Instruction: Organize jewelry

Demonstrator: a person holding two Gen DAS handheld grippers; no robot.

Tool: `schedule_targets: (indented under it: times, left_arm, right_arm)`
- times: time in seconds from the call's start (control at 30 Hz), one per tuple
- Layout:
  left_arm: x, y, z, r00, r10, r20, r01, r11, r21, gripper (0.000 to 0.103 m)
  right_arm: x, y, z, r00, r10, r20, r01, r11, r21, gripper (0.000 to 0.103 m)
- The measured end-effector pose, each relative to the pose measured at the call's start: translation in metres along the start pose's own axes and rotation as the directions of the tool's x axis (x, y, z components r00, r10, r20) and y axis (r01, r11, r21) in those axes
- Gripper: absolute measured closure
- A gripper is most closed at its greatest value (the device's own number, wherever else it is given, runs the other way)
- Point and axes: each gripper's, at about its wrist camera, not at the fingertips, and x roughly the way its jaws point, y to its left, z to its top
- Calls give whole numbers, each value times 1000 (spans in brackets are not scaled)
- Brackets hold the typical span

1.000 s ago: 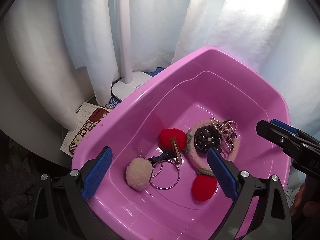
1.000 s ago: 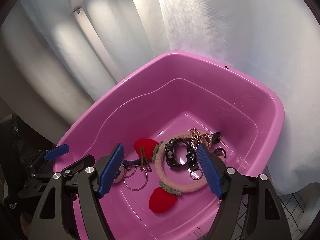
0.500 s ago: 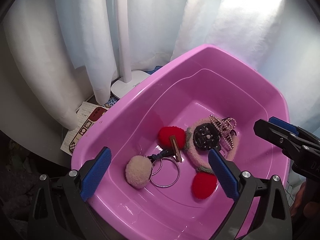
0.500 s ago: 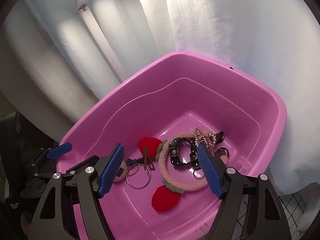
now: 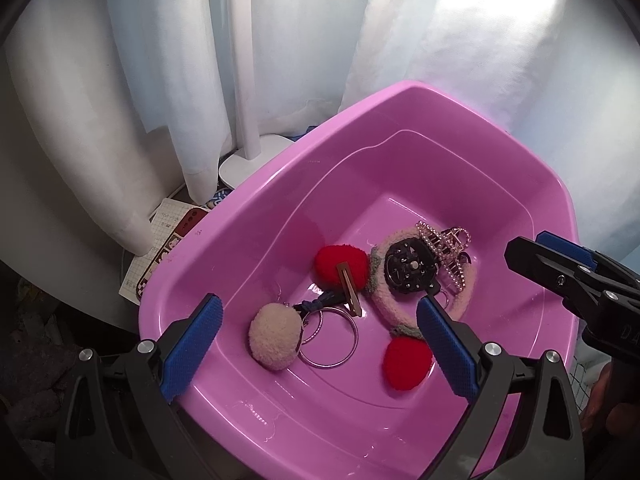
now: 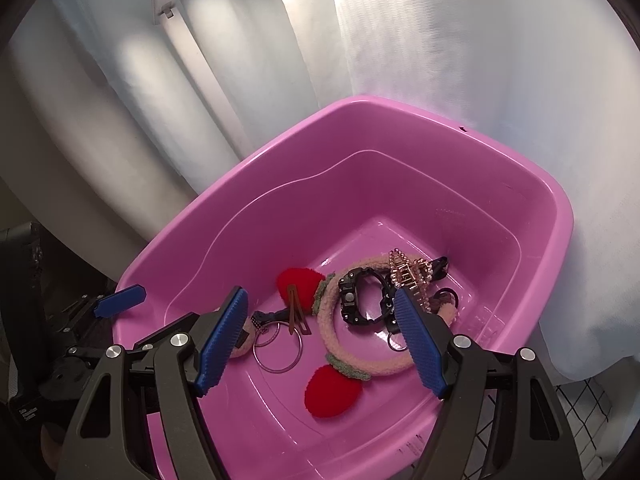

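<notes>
jewelry [image 5: 404, 272] heaped in pink tub [image 5: 248, 216]; watch partly hidden.

Probably a home: white curtains [image 5: 304, 60], a lamp base [image 5: 248, 160], a pink plastic tub [image 5: 400, 128] of trinkets.

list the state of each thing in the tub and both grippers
left gripper: open, empty
right gripper: open, empty
tub: upright, holding all items
watch: lying inside the headband loop
headband: flat on tub floor
claw clip: resting on headband
hair clip: lying on red pompom
pompom keyring: on tub floor
</notes>
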Motion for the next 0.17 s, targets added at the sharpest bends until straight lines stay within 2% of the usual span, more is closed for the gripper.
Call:
schedule_targets:
  times: [0.17]
  left_arm:
    - [-3, 5, 1, 1000, 23, 17, -23, 1000, -12, 7]
  right_arm:
    - [-2, 0, -1, 1000, -3, 2, 3, 1000, 4, 31]
